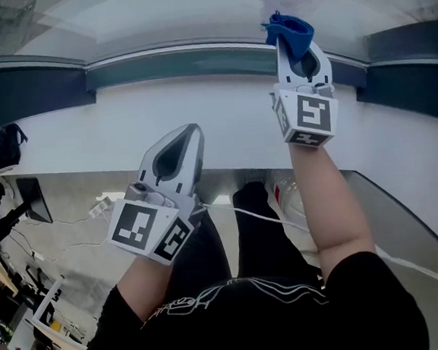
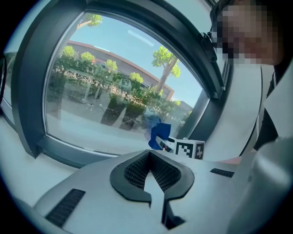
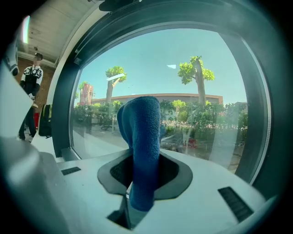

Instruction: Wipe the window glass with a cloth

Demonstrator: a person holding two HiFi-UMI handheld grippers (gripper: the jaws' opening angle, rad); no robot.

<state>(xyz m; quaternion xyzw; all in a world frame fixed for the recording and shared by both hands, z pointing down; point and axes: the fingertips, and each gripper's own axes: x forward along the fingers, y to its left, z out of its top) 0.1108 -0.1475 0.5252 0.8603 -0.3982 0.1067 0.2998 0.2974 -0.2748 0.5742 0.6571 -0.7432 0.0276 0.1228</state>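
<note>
My right gripper [image 1: 296, 43] is shut on a folded blue cloth [image 1: 289, 28], raised to the window glass [image 1: 190, 17] near its lower right corner. In the right gripper view the blue cloth [image 3: 141, 146] stands up between the jaws, just in front of the glass [image 3: 206, 91]. My left gripper [image 1: 192, 131] hangs lower and to the left, over the white sill [image 1: 123, 129], shut with nothing in it. The left gripper view shows the glass [image 2: 114, 91], and the blue cloth [image 2: 160, 135] in the right gripper [image 2: 176, 147] beyond its closed jaws.
A dark window frame [image 1: 28, 88] runs below the glass, with the white sill under it. A white cable [image 1: 269, 219] crosses near the person's legs. Clutter lies on the floor at the lower left [image 1: 15, 287]. A person [image 3: 31, 91] stands at the far left indoors.
</note>
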